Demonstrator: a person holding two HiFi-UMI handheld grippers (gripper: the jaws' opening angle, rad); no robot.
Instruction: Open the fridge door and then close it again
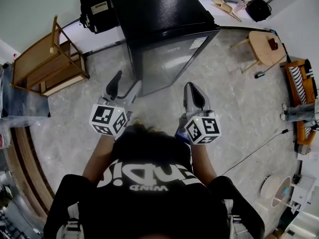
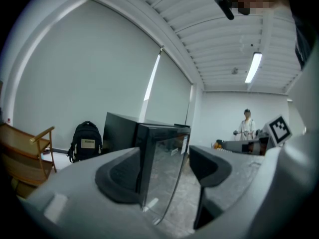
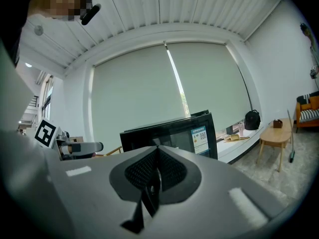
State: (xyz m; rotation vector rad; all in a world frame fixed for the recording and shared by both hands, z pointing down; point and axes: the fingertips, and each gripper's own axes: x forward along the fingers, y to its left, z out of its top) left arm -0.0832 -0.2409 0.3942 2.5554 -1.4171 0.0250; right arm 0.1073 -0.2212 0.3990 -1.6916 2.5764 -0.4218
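A black mini fridge (image 1: 159,14) with a glass door (image 1: 169,63) stands on the pale floor ahead of me. From the head view the door looks flush with the body. My left gripper (image 1: 125,86) is open, just off the door's near left corner. In the left gripper view (image 2: 164,171) the door's edge (image 2: 142,168) lines up in the gap between the jaws, and neither pad presses on it. My right gripper (image 1: 193,91) hangs in front of the door, shut with nothing in it. Its pads (image 3: 155,171) meet, with the fridge (image 3: 174,133) beyond them.
A black backpack (image 1: 97,6) leans on the wall left of the fridge. A wooden rack (image 1: 45,63) stands further left. At the right are a round wooden stool (image 1: 264,46) and a striped bench (image 1: 299,83). A cable (image 1: 254,151) crosses the floor. A person (image 2: 246,126) stands far off.
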